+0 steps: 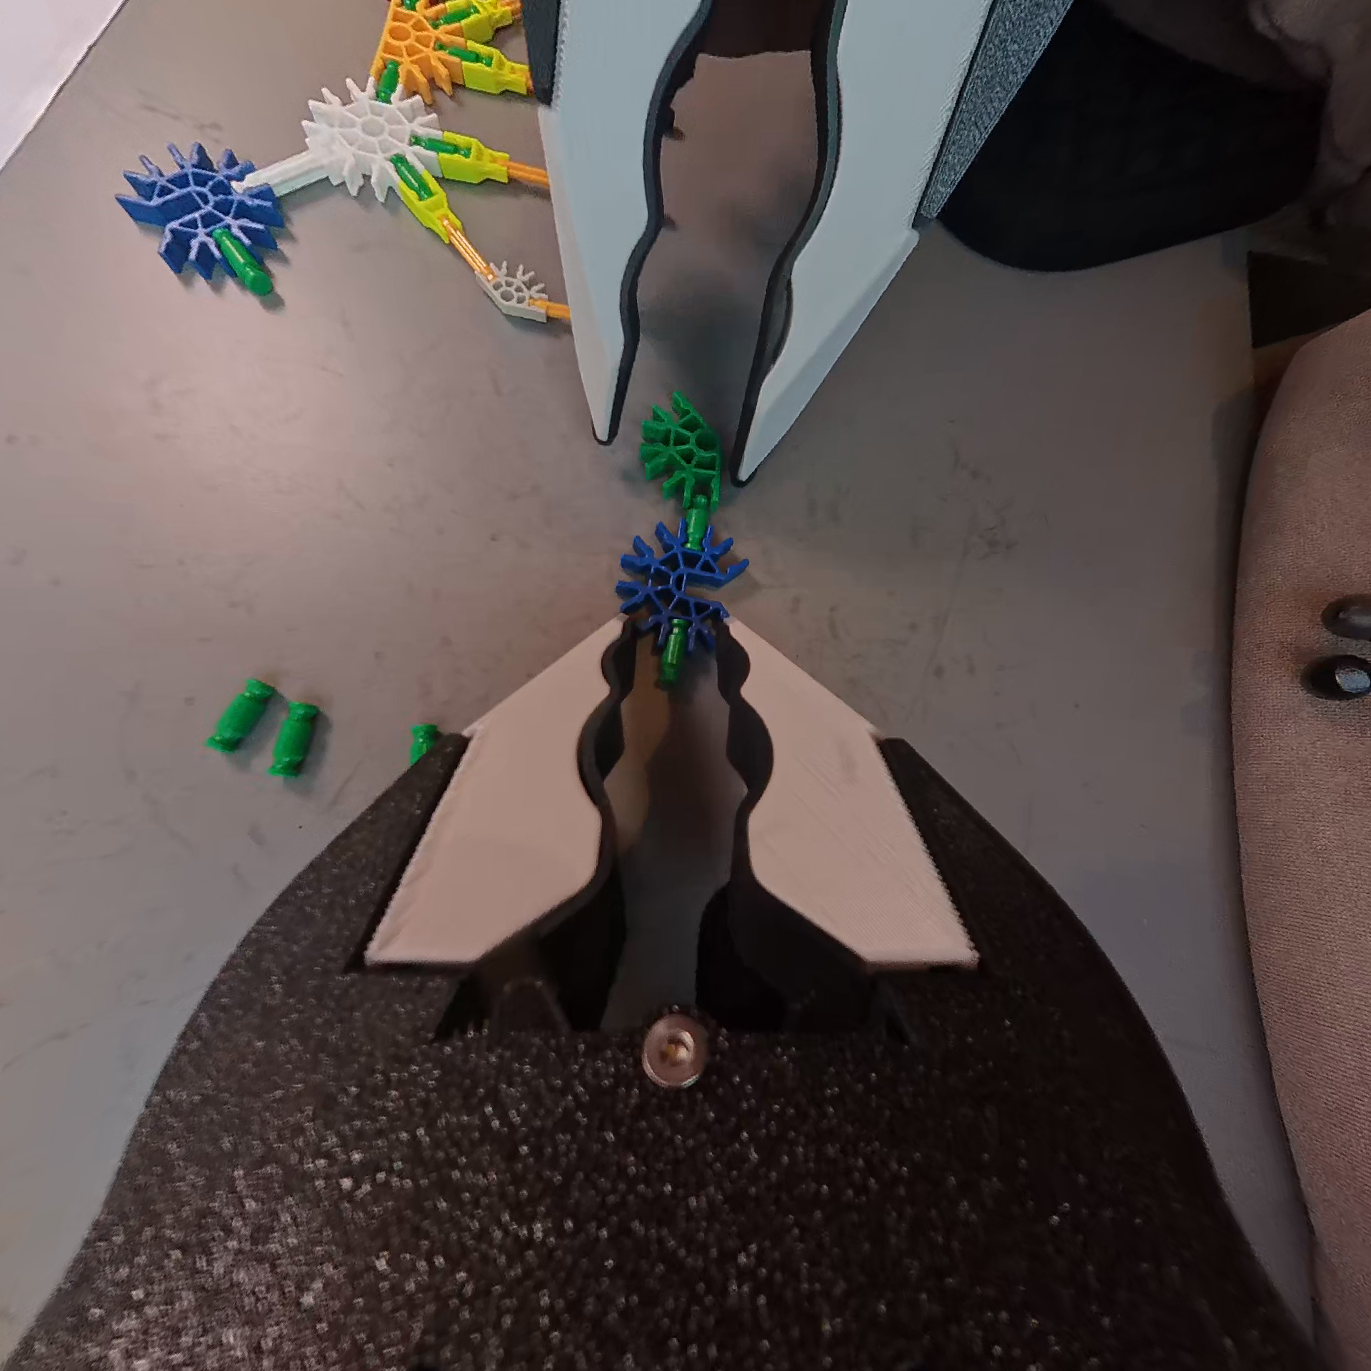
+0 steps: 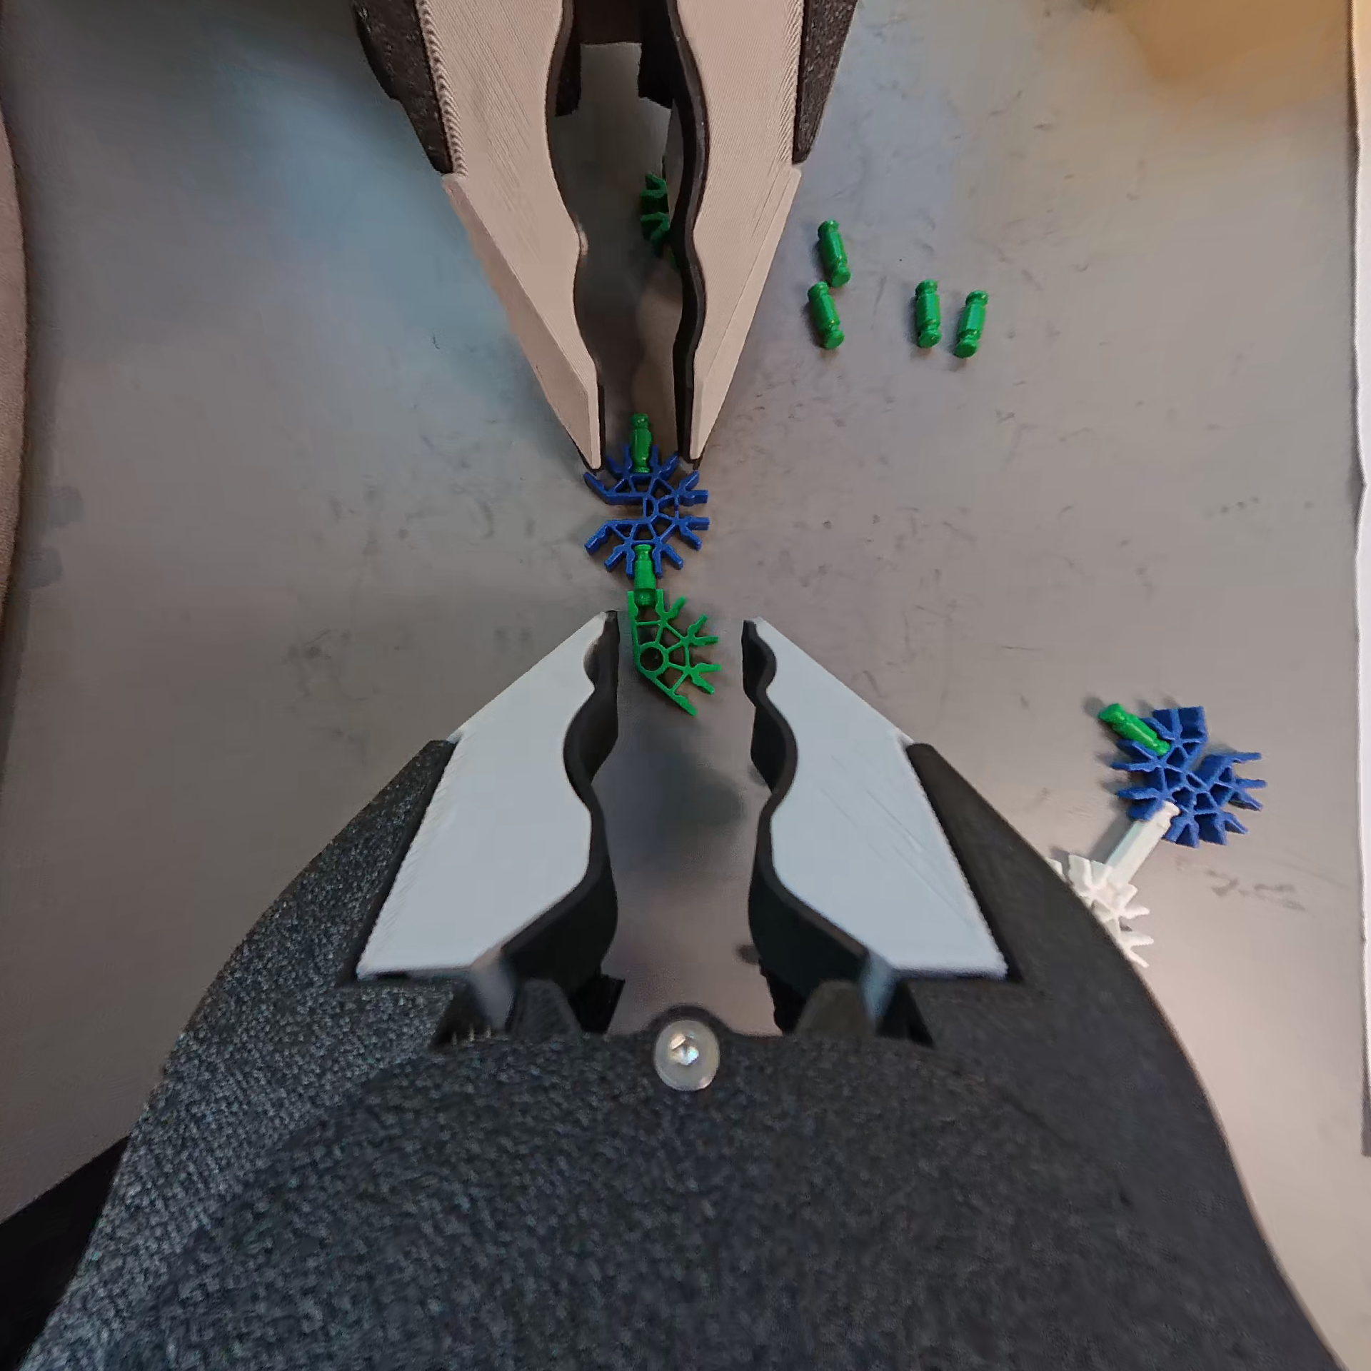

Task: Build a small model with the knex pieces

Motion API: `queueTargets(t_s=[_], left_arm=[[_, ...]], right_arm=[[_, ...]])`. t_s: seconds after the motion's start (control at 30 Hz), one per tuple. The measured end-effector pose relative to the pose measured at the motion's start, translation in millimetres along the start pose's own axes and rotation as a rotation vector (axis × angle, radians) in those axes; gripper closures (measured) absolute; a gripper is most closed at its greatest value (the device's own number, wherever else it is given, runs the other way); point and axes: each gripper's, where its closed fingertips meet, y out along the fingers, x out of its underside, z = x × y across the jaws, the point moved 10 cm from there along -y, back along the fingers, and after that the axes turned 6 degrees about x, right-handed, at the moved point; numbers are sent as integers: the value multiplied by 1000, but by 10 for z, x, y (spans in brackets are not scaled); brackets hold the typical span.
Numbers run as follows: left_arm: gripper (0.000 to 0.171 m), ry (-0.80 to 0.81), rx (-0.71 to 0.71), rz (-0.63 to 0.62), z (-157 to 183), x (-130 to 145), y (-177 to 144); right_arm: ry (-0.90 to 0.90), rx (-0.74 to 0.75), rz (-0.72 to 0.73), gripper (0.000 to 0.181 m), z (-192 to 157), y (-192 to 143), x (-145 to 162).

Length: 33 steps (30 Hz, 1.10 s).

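The left gripper [image 1: 675,630], beige-fingered, pinches the blue snowflake connector [image 1: 679,582] on the grey tabletop [image 1: 297,482]. A short green rod [image 1: 696,515] joins it to a green fan-shaped connector [image 1: 682,452], which lies between the spread, unclenched fingers of the right gripper [image 2: 679,619]. Loose green rods [image 2: 901,297] lie nearby

Glossy plastic blue connector [image 1: 679,579]; matt, scuffed grey tabletop [image 1: 297,482]; layered-print plastic tongs [image 1: 675,630], grainy black housing.
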Motion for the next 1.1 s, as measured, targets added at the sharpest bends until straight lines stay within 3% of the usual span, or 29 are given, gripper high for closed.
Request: queueTargets(t_s=[0.5,0.77,0.97,1.1], left_arm=[[156,49,-23,-30,31,12,21],[156,66,-18,-66,34,26,-43],[156,-7,25,21,-21,12,-135],[156,-17,7,16,-12,9,-99]], right_arm=[[-63,24,-48,161,-85,17,-11],[-40,119,-76,162,-170,28,-31],[-1,204,-40,157,-281,92,-86],[34,196,17,157,-246,12,-91]])
